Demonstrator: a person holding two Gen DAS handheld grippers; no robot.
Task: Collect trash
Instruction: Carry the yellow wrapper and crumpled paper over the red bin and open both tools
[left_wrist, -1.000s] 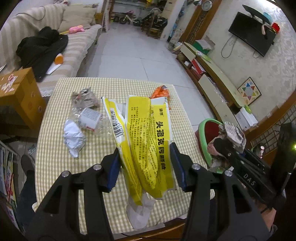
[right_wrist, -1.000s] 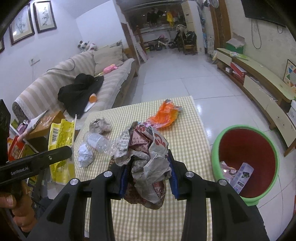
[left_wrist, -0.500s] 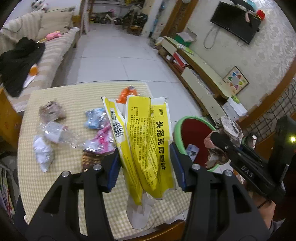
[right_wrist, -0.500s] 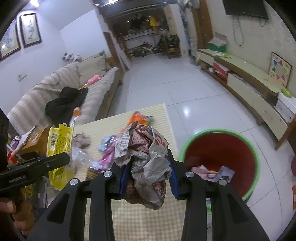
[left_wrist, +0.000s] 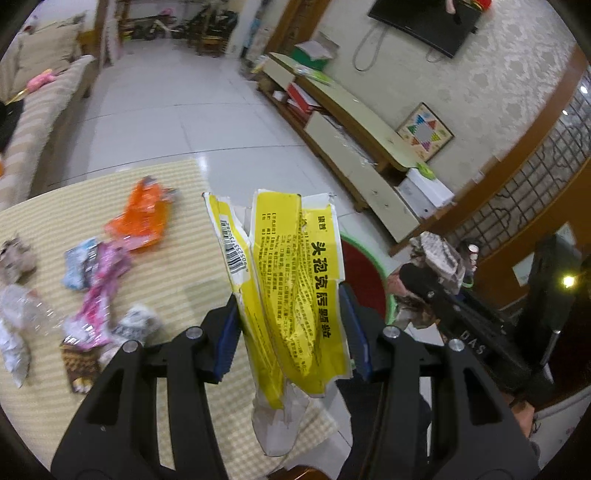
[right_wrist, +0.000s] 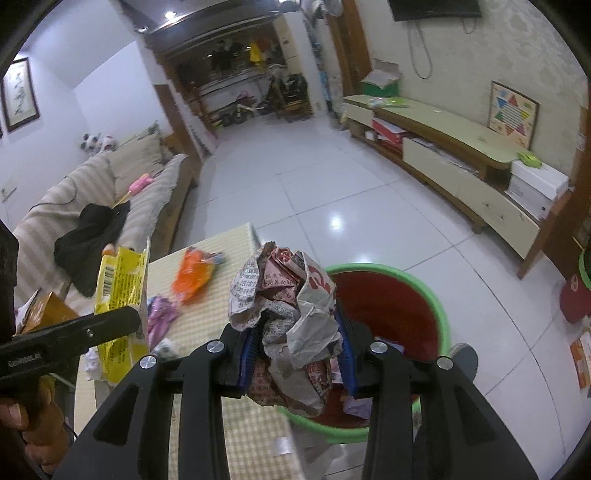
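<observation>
The right gripper (right_wrist: 295, 347) is clenched on a crumpled newspaper wad (right_wrist: 291, 317) at the near rim of the green-rimmed bin (right_wrist: 439, 314); it should let go only once fully over the red interior. The left gripper (left_wrist: 288, 328), grasping the yellow wrapper (left_wrist: 291, 288) above the table's (left_wrist: 184, 206) right edge, should carry it farther right first, since the light wrapper may drift.

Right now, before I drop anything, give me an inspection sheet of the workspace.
Surface: table under a yellow checked cloth.
Job's things: yellow bag in the left gripper; paper wad in the right gripper, over the near rim of the bin; bin already holds some trash.
Clutter: orange wrapper, pink wrapper, plastic bottle and smaller scraps lie on the table.
Grippers: both shut on their loads.
Cables: wall cable under the TV.
Surroundings: sofa, TV cabinet, tiled floor.
</observation>
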